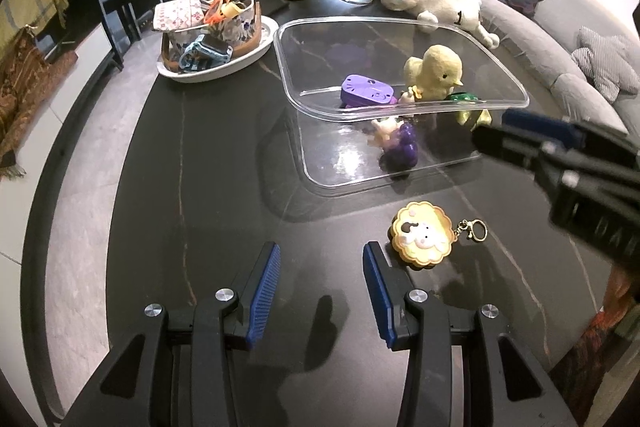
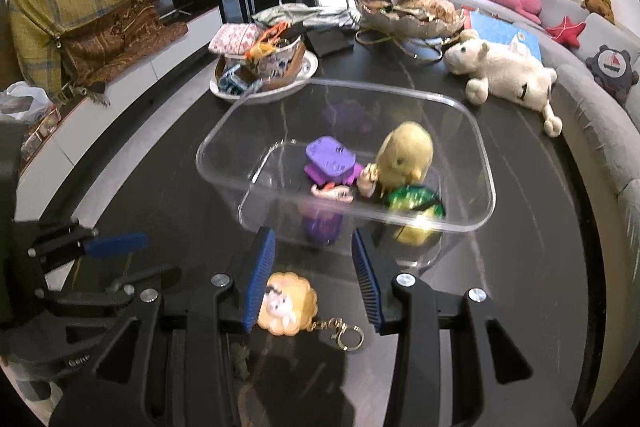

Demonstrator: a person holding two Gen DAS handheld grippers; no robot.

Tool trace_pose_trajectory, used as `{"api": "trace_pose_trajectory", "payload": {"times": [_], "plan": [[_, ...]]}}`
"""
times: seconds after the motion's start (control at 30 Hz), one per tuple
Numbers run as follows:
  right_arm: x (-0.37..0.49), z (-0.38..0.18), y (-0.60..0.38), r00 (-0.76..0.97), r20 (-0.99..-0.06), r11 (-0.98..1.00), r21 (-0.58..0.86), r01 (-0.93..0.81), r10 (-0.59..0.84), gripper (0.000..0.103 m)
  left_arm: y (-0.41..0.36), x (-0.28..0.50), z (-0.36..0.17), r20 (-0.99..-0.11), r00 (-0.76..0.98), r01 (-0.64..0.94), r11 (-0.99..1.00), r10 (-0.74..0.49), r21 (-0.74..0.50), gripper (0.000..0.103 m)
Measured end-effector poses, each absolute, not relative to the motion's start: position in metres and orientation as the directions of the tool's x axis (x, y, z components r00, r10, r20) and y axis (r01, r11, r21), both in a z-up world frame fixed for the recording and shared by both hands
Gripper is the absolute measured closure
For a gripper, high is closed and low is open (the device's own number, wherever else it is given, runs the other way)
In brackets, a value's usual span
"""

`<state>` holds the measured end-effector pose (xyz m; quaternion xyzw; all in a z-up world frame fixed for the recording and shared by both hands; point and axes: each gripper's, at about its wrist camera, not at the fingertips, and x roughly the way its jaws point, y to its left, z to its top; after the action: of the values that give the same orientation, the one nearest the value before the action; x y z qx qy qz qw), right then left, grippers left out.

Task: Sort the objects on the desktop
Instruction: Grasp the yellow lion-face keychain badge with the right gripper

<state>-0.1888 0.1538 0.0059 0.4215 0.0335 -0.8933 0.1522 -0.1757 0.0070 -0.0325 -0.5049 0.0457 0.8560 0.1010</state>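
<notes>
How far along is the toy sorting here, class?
Done: the yellow chick, purple case and other small toys sit in the clear bin. In hand: nothing; the right gripper hangs open over the cookie keychain. Left: grasp it and bin it. The left gripper is empty.

A dark marbled table (image 2: 520,267) carries a cookie-shaped keychain (image 2: 286,307) lying between the right gripper's (image 2: 314,259) fingers. Just beyond them sits a clear plastic bin (image 2: 486,163). Farther off rest a white oval dish (image 2: 280,91) and a white plush animal (image 2: 508,73).
</notes>
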Motion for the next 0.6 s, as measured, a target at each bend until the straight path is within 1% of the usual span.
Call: {"api": "trace_pose_trajectory", "payload": {"times": [0.23, 0.6], "plan": [[-0.18, -0.012, 0.153, -0.565, -0.783, -0.948, 0.099, 0.303, -0.262, 0.066, 0.007, -0.175, -0.034, -0.877, -0.465, -0.213, -0.977, 0.122, -0.023, 0.063], [-0.164, -0.012, 0.154, -0.566, -0.78, -0.95, 0.116, 0.29, -0.268, 0.066, 0.004, -0.169, -0.033, -0.88, -0.461, -0.196, -0.98, 0.117, -0.028, 0.063]]}}
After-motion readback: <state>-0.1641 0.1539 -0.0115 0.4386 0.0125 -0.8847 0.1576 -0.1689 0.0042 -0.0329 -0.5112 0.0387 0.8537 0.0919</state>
